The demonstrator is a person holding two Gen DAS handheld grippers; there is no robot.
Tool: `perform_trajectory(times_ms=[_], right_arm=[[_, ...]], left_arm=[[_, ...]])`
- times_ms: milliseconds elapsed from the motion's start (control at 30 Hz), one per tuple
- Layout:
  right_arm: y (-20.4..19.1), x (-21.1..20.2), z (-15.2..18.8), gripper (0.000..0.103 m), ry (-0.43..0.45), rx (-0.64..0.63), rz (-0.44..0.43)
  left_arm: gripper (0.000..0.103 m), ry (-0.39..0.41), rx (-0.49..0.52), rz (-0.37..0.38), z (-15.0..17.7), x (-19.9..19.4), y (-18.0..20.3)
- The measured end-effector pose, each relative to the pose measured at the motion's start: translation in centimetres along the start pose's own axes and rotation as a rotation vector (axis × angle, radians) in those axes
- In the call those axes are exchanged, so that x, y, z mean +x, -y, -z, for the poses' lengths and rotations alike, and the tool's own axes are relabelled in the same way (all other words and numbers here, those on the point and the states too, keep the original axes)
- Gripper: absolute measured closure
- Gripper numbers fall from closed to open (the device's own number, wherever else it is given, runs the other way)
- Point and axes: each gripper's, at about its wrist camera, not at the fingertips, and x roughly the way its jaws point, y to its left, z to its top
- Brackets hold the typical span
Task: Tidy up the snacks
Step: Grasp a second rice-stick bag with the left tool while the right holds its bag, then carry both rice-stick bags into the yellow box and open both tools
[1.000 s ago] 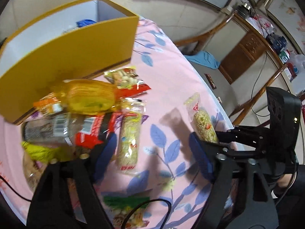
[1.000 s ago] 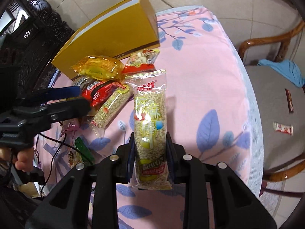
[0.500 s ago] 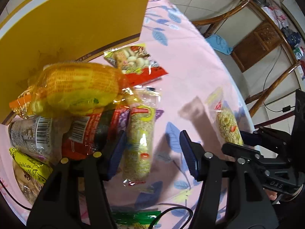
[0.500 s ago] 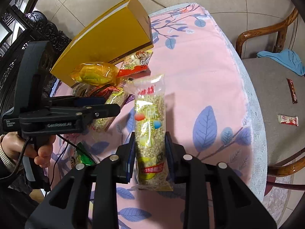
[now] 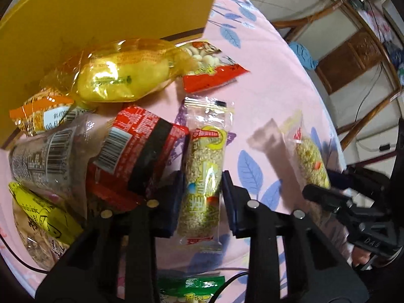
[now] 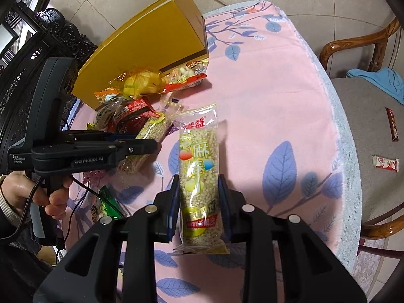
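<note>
A clear-wrapped sesame bar (image 5: 204, 151) lies on the pink leaf-print tablecloth (image 5: 265, 88). My left gripper (image 5: 202, 192) points down over it, its jaws closing, and both blue pads touch the bar's sides. My right gripper (image 6: 198, 192) is shut on a second sesame bar (image 6: 198, 151), held above the cloth. The left gripper (image 6: 149, 146) shows side-on in the right wrist view, held by a hand (image 6: 30, 192). The open yellow box (image 6: 151, 38) stands at the back left.
Beside the left gripper lies a pile of snacks: a yellow bag (image 5: 123, 73), a red packet (image 5: 141, 146), a peanut packet (image 5: 209, 68), a green packet (image 5: 192, 287). A wooden chair (image 6: 353, 45) with a blue cloth (image 6: 378, 80) stands past the table's right edge.
My left gripper came down over the bar on the cloth and its jaws drew in from wide apart to the bar's sides. The right gripper kept still with its bar.
</note>
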Motion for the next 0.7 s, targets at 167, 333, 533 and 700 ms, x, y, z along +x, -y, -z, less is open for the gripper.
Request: perform_trajectory(times_ms=[167,333,533,700], right_arm=[[0.0,-0.3,0.0,0.074,0.012,0.006,0.006],[-0.1,-0.7,0.0,0.074,0.016,0.005,0.015],[-0.3,-1.3,0.1,0.074,0.024,0.007,0.028],[-0.7,-2.2,0.0,0.074,0.039,-0.003,0.039]], left_arm=[[0.073,-0.013,0.02,-0.012,0.2,0.2,1.0],[0.073,-0.045,0.074,-0.073,-0.2,0.7,2.3],[0.074,-0.077,0.113,-0.139,-0.7,1.0,3.5],[0.074,-0.046,0.026,-0.079,-0.3,0.1,2.7]])
